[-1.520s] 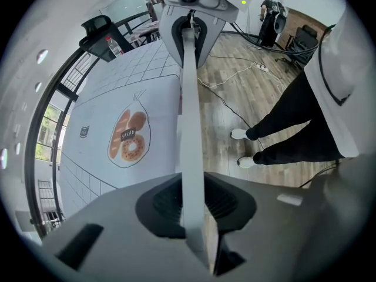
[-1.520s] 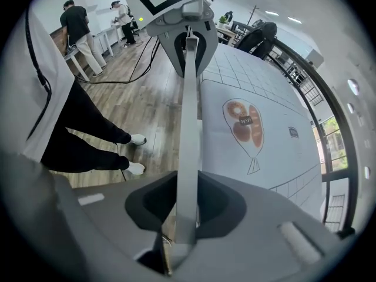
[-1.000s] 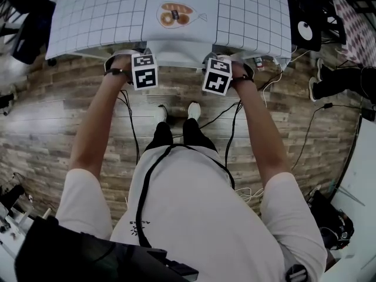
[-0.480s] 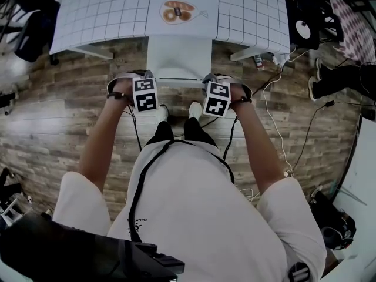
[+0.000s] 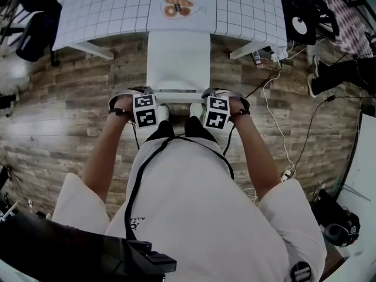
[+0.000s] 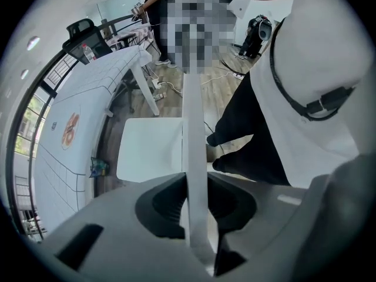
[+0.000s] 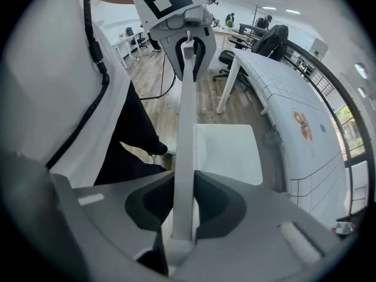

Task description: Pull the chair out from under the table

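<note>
The white chair point(image 5: 178, 57) stands on the wood floor, its seat almost wholly out from under the grid-cloth table point(image 5: 106, 10). My left gripper point(image 5: 147, 94) and right gripper point(image 5: 208, 94) point down on the two ends of the backrest's top rail point(image 5: 179, 91). In the left gripper view the thin white rail point(image 6: 194, 157) runs between the jaws of the left gripper point(image 6: 197, 207), which are shut on it, with the seat point(image 6: 150, 148) beyond. In the right gripper view the right gripper point(image 7: 183, 207) is shut on the rail point(image 7: 187, 134) the same way.
My feet point(image 5: 176, 111) are right behind the chair. White table legs point(image 5: 94, 50) splay out on both sides of it. Cables and a power strip point(image 5: 271, 57) lie on the floor at the right. Dark bags and chairs point(image 5: 35, 28) stand at the far left and right.
The chair has slid out from under the table toward me, with both grippers shut on its backrest rail. I have stepped back, and most of the seat now shows.
</note>
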{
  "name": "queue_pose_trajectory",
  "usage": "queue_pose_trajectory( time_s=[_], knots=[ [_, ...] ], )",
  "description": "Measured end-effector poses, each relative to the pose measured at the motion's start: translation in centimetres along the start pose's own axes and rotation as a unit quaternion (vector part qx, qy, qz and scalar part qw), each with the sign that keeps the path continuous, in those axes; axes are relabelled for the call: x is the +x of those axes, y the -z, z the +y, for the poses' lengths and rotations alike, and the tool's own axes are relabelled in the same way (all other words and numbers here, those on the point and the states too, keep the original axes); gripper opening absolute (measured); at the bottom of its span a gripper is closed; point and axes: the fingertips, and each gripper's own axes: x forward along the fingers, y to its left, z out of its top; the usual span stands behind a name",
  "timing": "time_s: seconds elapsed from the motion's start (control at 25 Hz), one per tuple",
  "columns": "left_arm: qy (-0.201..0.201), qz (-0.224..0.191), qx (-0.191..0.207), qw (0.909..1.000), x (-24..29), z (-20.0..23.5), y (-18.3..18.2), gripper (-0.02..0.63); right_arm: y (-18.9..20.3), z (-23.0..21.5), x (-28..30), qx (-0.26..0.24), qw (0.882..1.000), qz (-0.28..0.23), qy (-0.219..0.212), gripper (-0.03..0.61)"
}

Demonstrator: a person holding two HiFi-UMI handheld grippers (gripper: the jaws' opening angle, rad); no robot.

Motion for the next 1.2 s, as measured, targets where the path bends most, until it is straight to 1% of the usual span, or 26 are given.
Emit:
queue_pose_trajectory(
  time_s=[0.2,0.36,0.6,0.76,0.84,1.0,1.2],
  knots=[
    [0.008,-0.001,0.001,1.0000,0.1,-2.3,0.4,0.086,-0.4,2.4,0.1,0.003,1.000,0.001,-0.012,0.086],
    [0.015,-0.004,0.002,0.9999,0.1,-3.3,0.6,0.087,-0.6,3.5,0.2,0.007,1.000,0.006,-0.013,0.087],
    [0.024,-0.018,0.008,0.9995,0.0,-3.4,0.8,0.094,-0.6,3.7,0.5,0.022,1.000,0.002,-0.017,0.089],
    [0.020,-0.029,0.027,0.9990,0.0,-3.5,1.0,0.095,-0.6,3.7,0.6,0.050,0.999,-0.001,-0.015,0.095],
    [0.018,-0.034,0.036,0.9986,0.0,-3.5,1.2,0.095,-0.8,3.6,0.7,0.053,0.998,0.007,-0.012,0.095],
    [0.027,-0.034,0.052,0.9977,0.1,-3.6,1.3,0.103,-0.8,3.6,0.9,0.064,0.998,0.022,-0.010,0.098],
    [0.029,-0.052,0.052,0.9968,0.1,-3.7,1.5,0.101,-0.9,3.6,1.3,0.077,0.996,0.038,-0.019,0.104]
  ],
)
